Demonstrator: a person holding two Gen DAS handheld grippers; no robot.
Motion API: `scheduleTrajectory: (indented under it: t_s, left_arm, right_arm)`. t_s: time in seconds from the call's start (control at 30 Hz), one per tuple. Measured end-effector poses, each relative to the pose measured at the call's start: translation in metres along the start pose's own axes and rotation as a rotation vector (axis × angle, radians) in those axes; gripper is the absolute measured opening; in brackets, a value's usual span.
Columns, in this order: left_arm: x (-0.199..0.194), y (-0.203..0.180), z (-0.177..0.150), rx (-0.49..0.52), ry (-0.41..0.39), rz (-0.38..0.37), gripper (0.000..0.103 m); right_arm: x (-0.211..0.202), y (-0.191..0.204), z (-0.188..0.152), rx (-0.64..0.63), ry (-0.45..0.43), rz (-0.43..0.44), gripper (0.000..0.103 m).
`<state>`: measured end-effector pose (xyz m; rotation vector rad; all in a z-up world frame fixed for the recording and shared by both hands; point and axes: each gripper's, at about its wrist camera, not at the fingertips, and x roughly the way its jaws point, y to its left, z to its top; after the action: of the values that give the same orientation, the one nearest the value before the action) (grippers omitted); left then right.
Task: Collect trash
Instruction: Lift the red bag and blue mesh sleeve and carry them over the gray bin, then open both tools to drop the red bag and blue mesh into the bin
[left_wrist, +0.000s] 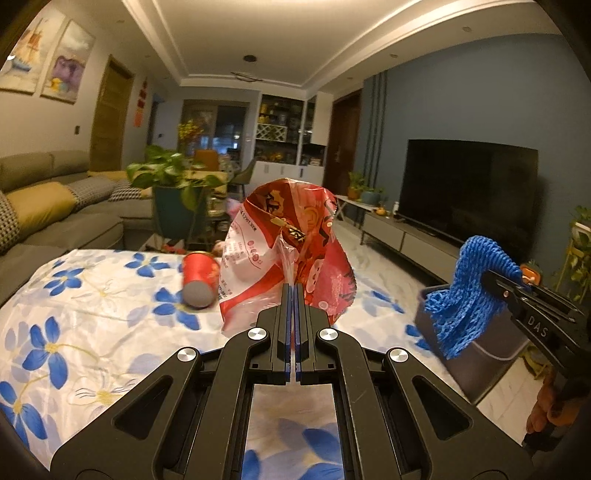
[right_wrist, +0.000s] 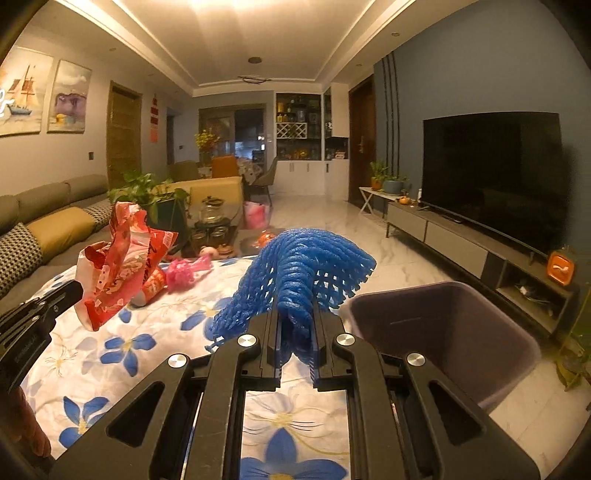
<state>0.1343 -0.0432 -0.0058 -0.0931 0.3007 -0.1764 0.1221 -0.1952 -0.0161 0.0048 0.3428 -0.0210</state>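
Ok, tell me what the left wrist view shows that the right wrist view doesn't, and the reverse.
Only the left wrist view shows the red cup's grey base clearly. Only the right wrist view shows the pink foam net on the tablecloth and the bin's empty inside. Both show the left gripper pinching the red wrapper and the right gripper holding the blue foam net.

The left tool (left_wrist: 294, 291) pinches a red plastic bag (left_wrist: 291, 240) above the floral desk (left_wrist: 92, 295); the right tool (left_wrist: 496, 282) grips blue foam netting (left_wrist: 461, 295) over a grey bin (left_wrist: 491, 362).
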Motion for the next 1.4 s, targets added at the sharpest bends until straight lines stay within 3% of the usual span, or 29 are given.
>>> scheduleTrajectory:
  t_s: [0.67,0.93,1.13,1.4]
  left_arm:
    - [0.047,-0.115,0.012,0.123,0.008,-0.243,0.0]
    - [0.082,-0.155,0.009,0.128,0.052,-0.355,0.0]
    - [0.103,-0.181,0.001,0.13,0.088,-0.443,0.0]
    - [0.127,-0.197,-0.013,0.134,0.147,-0.483,0.001]
  right_arm:
    - [-0.019,-0.074,-0.005,0.084,-0.069,-0.217,0.012]
    - [-0.019,-0.118,-0.011,0.148,-0.105,-0.307,0.012]
    - [-0.01,-0.133,-0.018,0.167,-0.101,-0.343,0.012]
    - [0.001,-0.136,-0.021,0.167,-0.086,-0.344,0.013]
